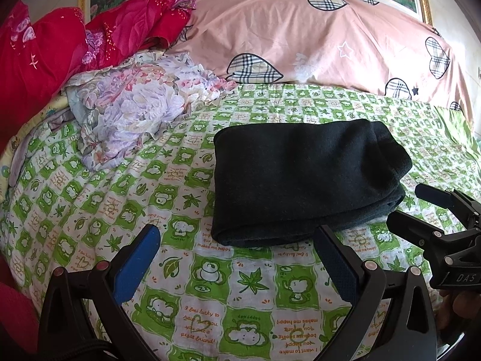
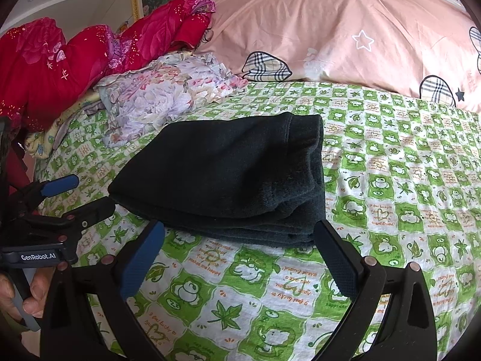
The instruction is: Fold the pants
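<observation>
The dark pants (image 1: pixel 303 180) lie folded into a compact rectangular stack on the green-and-white patterned bed sheet (image 1: pixel 120 210). In the right wrist view the same pants (image 2: pixel 228 177) show stacked layers along their near edge. My left gripper (image 1: pixel 237 240) is open just short of the stack's near edge, nothing between its blue pads. My right gripper (image 2: pixel 240 237) is open too, its fingers straddling the near right corner without holding it. Each gripper appears in the other's view: the right gripper (image 1: pixel 421 207) at the right, the left gripper (image 2: pixel 75 192) at the left.
A crumpled floral cloth (image 1: pixel 132 114) lies left of the pants, with red bedding (image 1: pixel 60 48) behind it. A pink quilt with plaid hearts (image 1: pixel 315 39) runs along the back. A hand (image 2: pixel 18 294) holds the left gripper's handle.
</observation>
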A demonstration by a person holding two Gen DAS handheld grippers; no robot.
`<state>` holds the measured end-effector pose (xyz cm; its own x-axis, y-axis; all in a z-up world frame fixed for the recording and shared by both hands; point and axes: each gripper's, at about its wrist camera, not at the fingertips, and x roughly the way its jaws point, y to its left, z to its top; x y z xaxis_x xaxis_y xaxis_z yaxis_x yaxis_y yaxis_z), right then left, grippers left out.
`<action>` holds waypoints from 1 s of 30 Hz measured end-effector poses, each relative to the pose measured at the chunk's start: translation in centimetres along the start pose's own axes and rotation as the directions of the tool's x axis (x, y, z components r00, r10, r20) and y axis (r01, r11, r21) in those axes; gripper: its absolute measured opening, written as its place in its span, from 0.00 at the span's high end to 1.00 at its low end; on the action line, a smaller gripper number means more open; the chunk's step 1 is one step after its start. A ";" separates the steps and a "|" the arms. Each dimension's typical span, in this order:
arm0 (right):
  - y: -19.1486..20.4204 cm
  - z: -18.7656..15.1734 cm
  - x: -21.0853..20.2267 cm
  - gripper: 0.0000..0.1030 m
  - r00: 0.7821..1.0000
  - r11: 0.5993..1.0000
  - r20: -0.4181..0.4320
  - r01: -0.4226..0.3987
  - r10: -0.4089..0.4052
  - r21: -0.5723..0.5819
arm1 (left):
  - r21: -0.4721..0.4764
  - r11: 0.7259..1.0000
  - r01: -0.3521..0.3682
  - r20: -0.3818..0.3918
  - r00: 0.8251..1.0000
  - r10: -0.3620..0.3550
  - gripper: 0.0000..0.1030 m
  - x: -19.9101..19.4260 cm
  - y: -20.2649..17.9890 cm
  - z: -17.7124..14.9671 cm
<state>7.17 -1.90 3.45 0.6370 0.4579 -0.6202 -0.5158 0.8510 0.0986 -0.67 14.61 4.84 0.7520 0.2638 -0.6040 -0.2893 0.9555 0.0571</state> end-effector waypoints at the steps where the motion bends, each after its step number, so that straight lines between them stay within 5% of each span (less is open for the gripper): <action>1: 0.0 0.0 0.0 0.03 1.000 1.000 -0.001 0.000 0.000 0.000 | 0.000 1.000 0.000 0.000 1.000 0.000 0.01 0.0 0.0 0.0; 30: 0.0 0.9 -0.9 0.03 1.000 1.000 0.020 0.002 -0.002 -0.006 | -0.027 1.000 -0.002 0.045 0.999 0.003 0.02 -0.7 0.8 1.1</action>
<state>7.06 -2.10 4.68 0.6493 0.4613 -0.6046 -0.5178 0.8505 0.0929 -0.82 15.30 6.17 0.7773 0.2725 -0.5671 -0.3067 0.9511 0.0367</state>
